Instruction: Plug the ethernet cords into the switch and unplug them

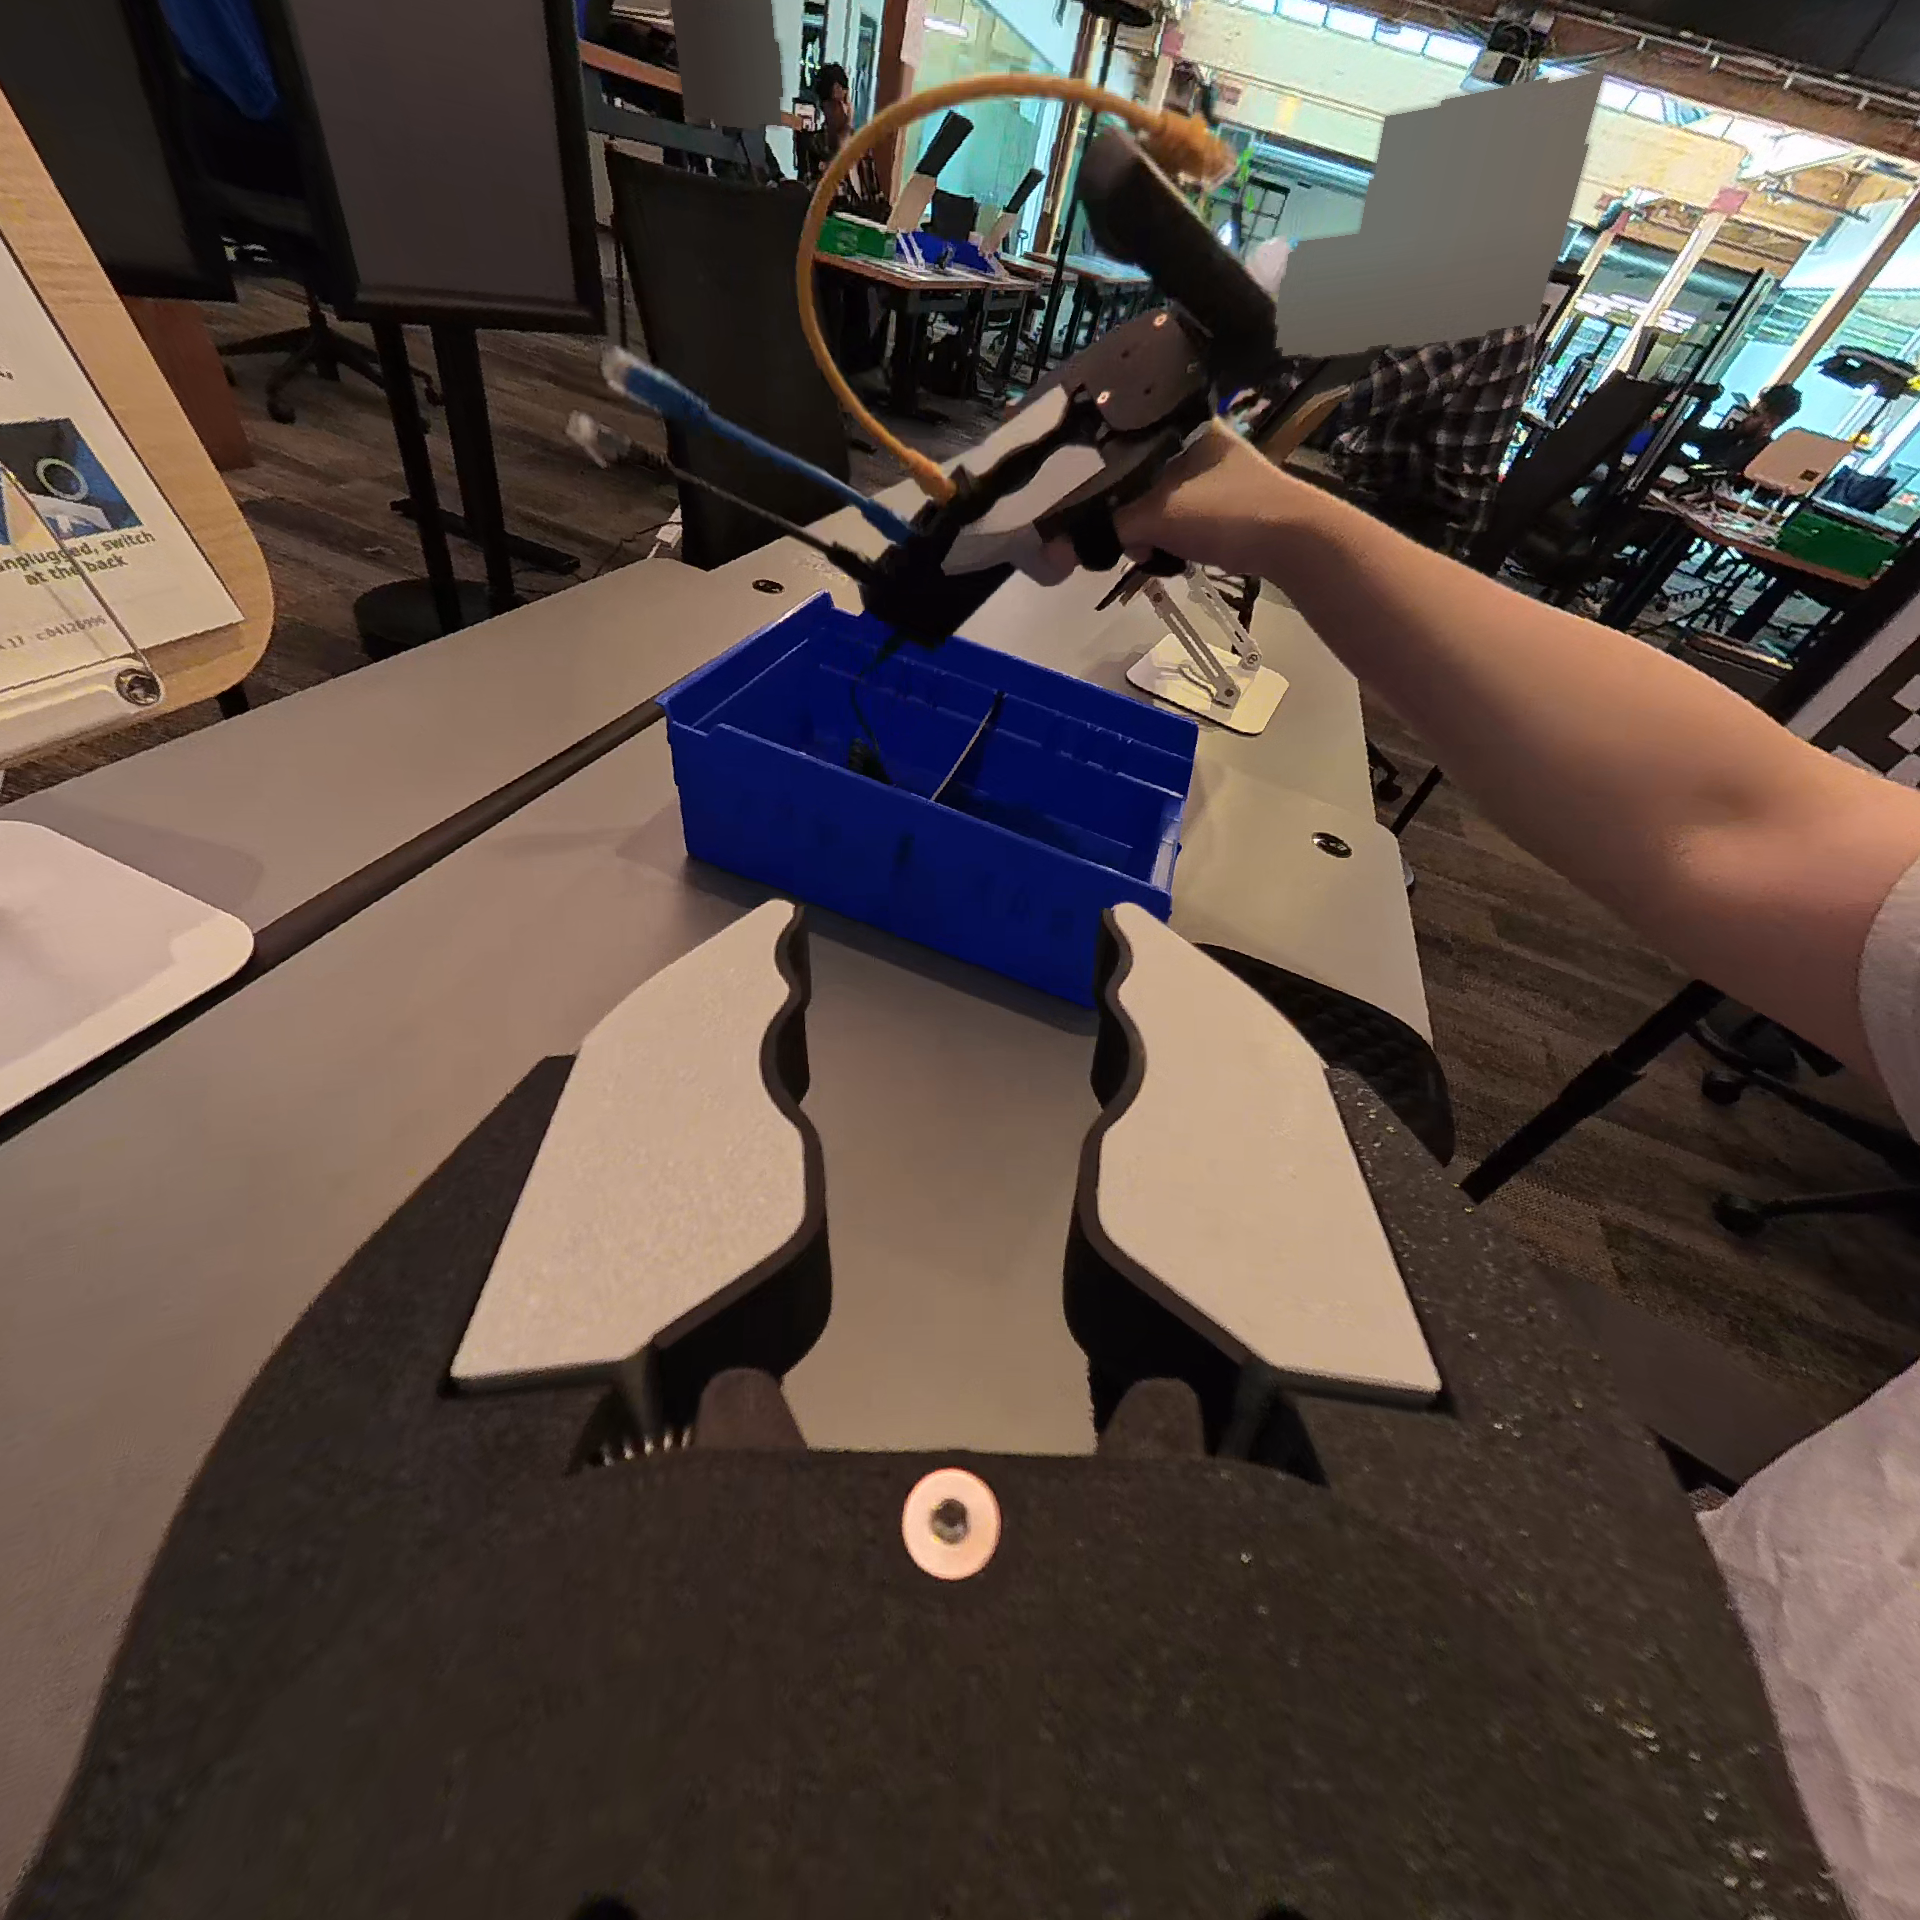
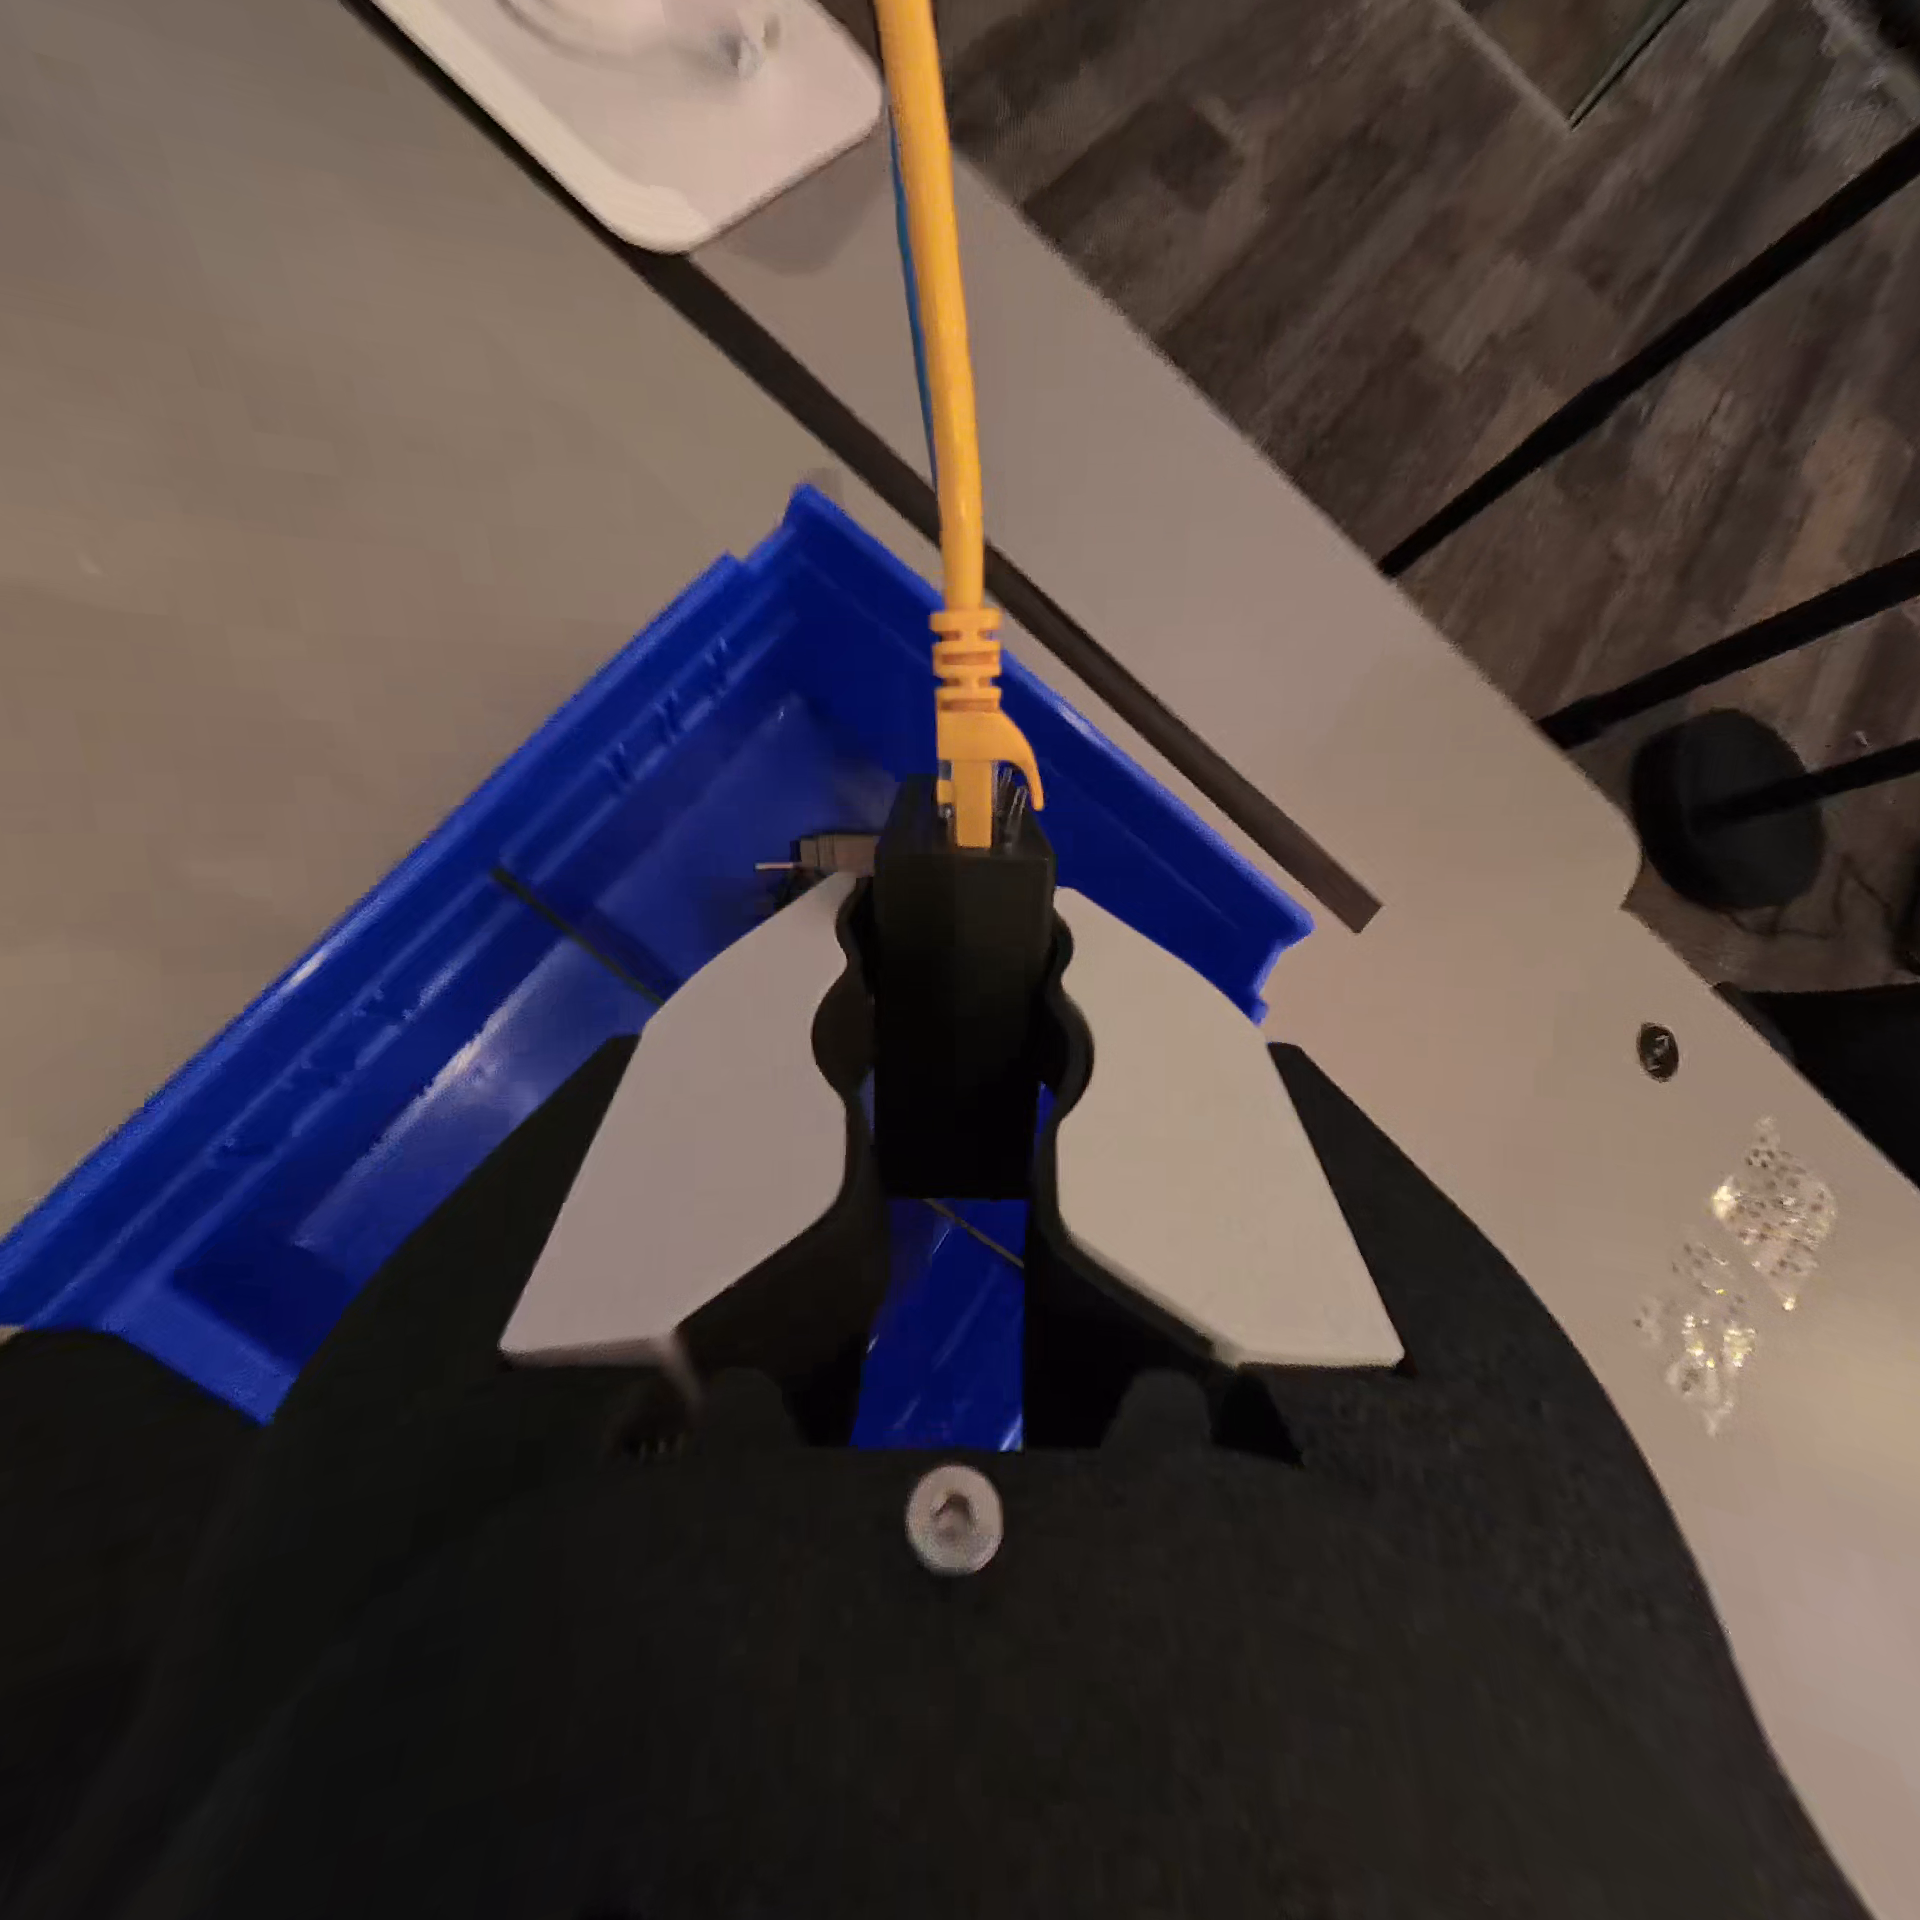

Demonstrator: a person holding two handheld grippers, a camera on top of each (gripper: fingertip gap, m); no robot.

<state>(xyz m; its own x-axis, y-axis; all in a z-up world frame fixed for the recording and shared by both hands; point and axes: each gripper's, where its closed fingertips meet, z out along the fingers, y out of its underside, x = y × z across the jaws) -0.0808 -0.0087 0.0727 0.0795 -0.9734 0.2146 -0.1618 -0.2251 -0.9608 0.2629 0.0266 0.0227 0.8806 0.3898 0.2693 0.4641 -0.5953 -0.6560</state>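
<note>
Right tongs (image 2: 956, 997) clench the black switch (image 2: 961, 997) at frame centre, above the blue bin (image 2: 343, 1039), yellow cord (image 2: 951, 416) plugged in. Left tongs (image 1: 951, 997) gape, bare, over the bench (image 1: 416, 1039).

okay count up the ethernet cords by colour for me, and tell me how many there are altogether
Yellow cord: 1
Blue cord: 1
Black cord: 1
Total: 3
</note>
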